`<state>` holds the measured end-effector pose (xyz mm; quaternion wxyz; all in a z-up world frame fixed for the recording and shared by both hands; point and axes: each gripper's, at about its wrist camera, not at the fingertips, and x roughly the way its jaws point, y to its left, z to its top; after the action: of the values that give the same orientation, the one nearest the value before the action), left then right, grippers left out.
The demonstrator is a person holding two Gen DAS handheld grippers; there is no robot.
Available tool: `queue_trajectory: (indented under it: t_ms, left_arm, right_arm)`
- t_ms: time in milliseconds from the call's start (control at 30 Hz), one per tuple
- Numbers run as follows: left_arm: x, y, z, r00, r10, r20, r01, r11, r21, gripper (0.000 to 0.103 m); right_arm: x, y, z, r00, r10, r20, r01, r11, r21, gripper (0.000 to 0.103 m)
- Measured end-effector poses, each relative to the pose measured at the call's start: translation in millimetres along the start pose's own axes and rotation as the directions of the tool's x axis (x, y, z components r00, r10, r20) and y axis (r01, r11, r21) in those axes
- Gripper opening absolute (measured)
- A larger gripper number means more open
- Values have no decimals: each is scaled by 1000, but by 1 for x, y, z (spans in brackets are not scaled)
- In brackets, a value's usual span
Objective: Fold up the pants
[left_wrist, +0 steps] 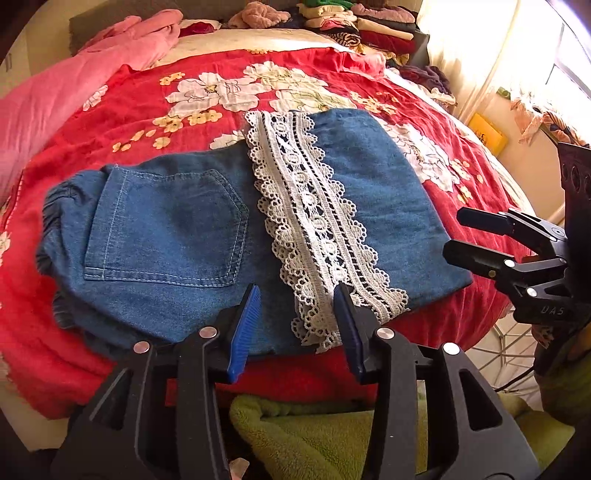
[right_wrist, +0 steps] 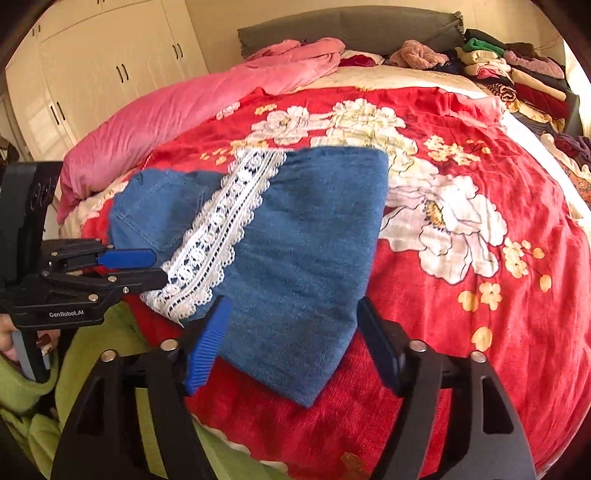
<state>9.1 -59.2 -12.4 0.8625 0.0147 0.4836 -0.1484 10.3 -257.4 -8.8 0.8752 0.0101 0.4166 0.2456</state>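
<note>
Folded pants lying just ahead, long axis left to right across the bed; left claw narrowly apart, right claw wide, both empty, at near edge.

Pants folded on the bed, one claw at each near end.

The pants lie flat on the blanket that covers the bed, just ahead of both claws. The left claw hangs over their near edge, the pocket ahead to its left and the lace strip ahead to its right, running away from it. The right claw stands over the pants' near corner at the far end from the pocket, the lace to its left. Beyond the pants, a quilt lies far left of the right claw, and stacked clothes far right, by the headboard.
</note>
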Motion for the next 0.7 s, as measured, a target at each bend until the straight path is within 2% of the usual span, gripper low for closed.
queue_trajectory:
  t_ms: [333, 533, 567, 600, 700]
  left_arm:
    - [-22, 7, 3, 998, 28, 58, -27, 1000, -17, 49]
    - [-41, 14, 2, 989, 88, 116, -86, 996, -21, 63]
    - [-44, 15, 2, 988, 96, 125, -94, 995, -21, 66]
    - [-46, 16, 2, 987, 99, 129, -97, 995, -22, 68]
    - [-53, 22, 2, 984, 106, 146, -102, 994, -33, 74]
  right_arm:
    - [-15, 4, 10, 999, -14, 38, 14, 1000, -3, 71]
    - [-22, 15, 21, 998, -7, 58, 8, 1000, -26, 72]
    - [-23, 18, 24, 998, -6, 62, 8, 1000, -29, 83]
    - [-24, 19, 26, 998, -10, 68, 12, 1000, -29, 88]
    - [-28, 26, 34, 997, -3, 82, 6, 999, -33, 89]
